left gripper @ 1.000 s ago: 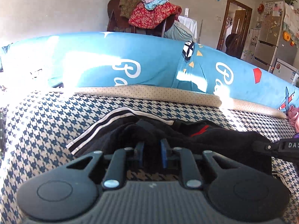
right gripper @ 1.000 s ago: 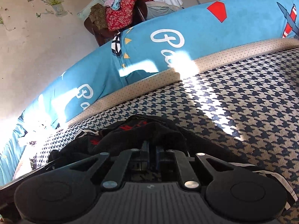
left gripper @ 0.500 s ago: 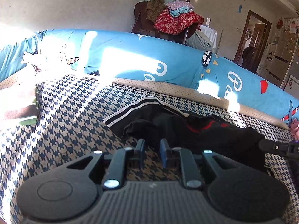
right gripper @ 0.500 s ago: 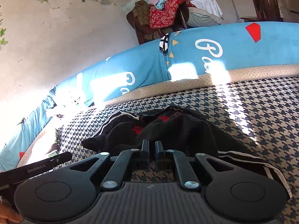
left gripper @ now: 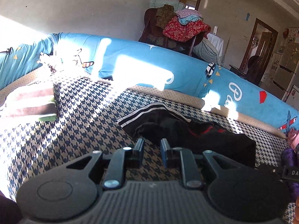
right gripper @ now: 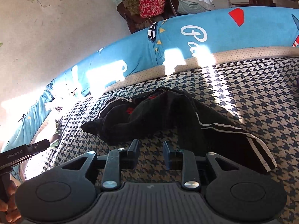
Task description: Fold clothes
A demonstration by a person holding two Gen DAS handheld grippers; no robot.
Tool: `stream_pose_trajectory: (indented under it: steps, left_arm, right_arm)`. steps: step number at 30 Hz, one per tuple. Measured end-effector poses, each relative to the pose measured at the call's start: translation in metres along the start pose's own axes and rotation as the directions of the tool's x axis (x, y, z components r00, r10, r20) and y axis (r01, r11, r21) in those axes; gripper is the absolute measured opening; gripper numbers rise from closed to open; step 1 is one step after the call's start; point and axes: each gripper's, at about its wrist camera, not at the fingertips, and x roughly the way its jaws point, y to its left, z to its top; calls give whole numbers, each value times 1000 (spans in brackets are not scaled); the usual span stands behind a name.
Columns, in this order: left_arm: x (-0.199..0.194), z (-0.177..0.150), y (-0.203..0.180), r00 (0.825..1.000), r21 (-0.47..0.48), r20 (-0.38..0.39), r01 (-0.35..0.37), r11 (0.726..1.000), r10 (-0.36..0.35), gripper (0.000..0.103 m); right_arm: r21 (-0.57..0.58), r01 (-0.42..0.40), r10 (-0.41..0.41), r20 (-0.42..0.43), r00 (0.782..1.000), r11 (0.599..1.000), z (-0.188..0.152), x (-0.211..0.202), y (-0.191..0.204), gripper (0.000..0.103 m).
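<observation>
Each gripper is matte black: a ribbed central housing flanked by two round, disc-embossed lobes, with triangular cut-outs in the arms. Silver screw heads mark the linkage pivots. The left gripper (left gripper: 152, 146) and right gripper (right gripper: 151, 149) have dark fingers with blue inner pads (left gripper: 164, 149). White "GenRoboLAI" lettering shows on one bar (right gripper: 15, 156).
</observation>
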Motion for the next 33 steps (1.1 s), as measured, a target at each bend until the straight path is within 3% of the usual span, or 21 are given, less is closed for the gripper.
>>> stream_pose_trajectory:
  steps: [8, 13, 19, 22, 27, 33]
  left_arm:
    - [11, -19, -4, 997, -5, -75, 30, 1000, -30, 30]
    - [28, -28, -13, 993, 4, -104, 51, 999, -50, 49]
    - [60, -28, -26, 988, 34, -136, 81, 996, -76, 57]
    - [78, -26, -35, 986, 62, -147, 92, 994, -82, 68]
    - [106, -16, -48, 985, 133, -157, 98, 986, -77, 75]
    - [144, -9, -55, 976, 171, -201, 121, 978, -86, 84]
  right_arm:
    - [62, 52, -52, -4, 999, 997, -10, -7, -14, 34]
    - [61, 95, -94, -6, 996, 994, -9, 2, -17, 35]
    - [85, 140, -139, -17, 990, 987, -8, 14, -26, 43]
    - [78, 185, -181, -55, 982, 980, -9, 26, -29, 44]
    - [55, 233, -225, -124, 966, 971, -11, 48, -33, 46]
    - [-10, 254, -251, -194, 948, 967, -9, 77, -36, 55]
